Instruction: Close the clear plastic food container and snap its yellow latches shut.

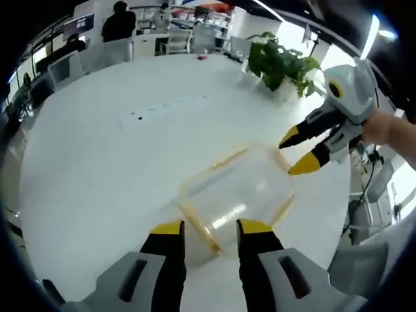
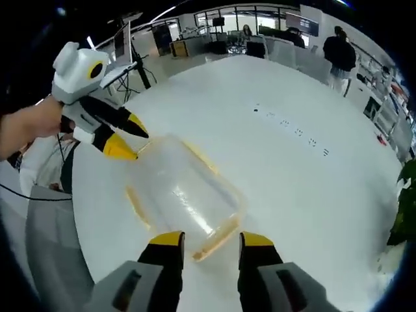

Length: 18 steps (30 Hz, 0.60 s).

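While two claws, left claw (image 1: 207, 229) and right claw (image 2: 209, 239), gape apart, one container (image 1: 237, 195) sits between.

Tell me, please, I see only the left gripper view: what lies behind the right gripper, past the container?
Observer: A second row of dark dots marks the white table there.
Operator: Are the left gripper's fingers open?
Observer: Yes, the left gripper has its yellow tips parted beside the container, at its far corner.
Operator: Which latch is nearest the right gripper?
Observer: The yellow latch lies just before the right gripper, between its open fingers.
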### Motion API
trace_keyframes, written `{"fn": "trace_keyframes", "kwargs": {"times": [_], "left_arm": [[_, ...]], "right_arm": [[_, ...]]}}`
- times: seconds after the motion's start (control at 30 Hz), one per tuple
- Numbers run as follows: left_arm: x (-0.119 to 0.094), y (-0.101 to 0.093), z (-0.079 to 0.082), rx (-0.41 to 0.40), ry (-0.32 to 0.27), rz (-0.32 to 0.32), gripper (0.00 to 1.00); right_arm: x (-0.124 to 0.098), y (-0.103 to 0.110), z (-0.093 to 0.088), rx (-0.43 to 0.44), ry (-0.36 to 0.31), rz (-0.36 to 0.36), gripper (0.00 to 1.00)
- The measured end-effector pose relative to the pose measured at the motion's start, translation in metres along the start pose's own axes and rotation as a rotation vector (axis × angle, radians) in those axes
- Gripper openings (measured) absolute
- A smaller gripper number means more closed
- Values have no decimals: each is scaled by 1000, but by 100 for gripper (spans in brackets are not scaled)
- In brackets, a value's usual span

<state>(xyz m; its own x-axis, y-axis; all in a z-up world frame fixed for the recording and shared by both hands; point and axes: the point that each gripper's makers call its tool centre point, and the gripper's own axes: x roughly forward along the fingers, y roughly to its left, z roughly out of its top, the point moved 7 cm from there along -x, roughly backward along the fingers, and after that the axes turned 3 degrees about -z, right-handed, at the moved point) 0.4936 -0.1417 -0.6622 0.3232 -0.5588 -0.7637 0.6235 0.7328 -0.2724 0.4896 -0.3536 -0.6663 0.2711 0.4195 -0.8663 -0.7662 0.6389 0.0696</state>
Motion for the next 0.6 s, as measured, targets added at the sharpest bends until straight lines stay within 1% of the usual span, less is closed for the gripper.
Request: {"fn": "trace_keyframes", "kwargs": {"times": [0.03,0.07,0.13,0.2,0.23,0.27,0.33,0.37,0.4,0.53,0.6], "left_arm": [[0,-1,0,16,13,-6,28],[0,-2,0,67,42,-9,28],[-1,-2,1,89,44,-3,29],[-1,-3,2,95,51,-13,29],[-1,-3,3,107,58,-14,30],[-2,-3,4,136,68,-16,31],[-2,-4,5,166,78,-19,29],[-3,-4,5,199,97,-22,28],[-3,-4,5,207,109,-15,28],[-3,-3,8,243,119,-17,30],[-5,-4,11,281,123,-18,30]], "right_arm": [[0,-2,0,-39,14,-6,30],[0,-2,0,-50,20,-8,30],[0,-4,2,-55,18,-3,30],[-1,-3,4,-65,17,8,31],[-2,-3,5,-85,21,10,31],[-2,-4,6,-125,29,6,31],[-3,-3,9,-149,32,16,30],[-4,-3,10,-156,32,21,30],[-4,-3,12,-168,28,21,30],[-4,-3,14,-226,50,38,29],[-4,-3,14,-265,68,43,29]]}}
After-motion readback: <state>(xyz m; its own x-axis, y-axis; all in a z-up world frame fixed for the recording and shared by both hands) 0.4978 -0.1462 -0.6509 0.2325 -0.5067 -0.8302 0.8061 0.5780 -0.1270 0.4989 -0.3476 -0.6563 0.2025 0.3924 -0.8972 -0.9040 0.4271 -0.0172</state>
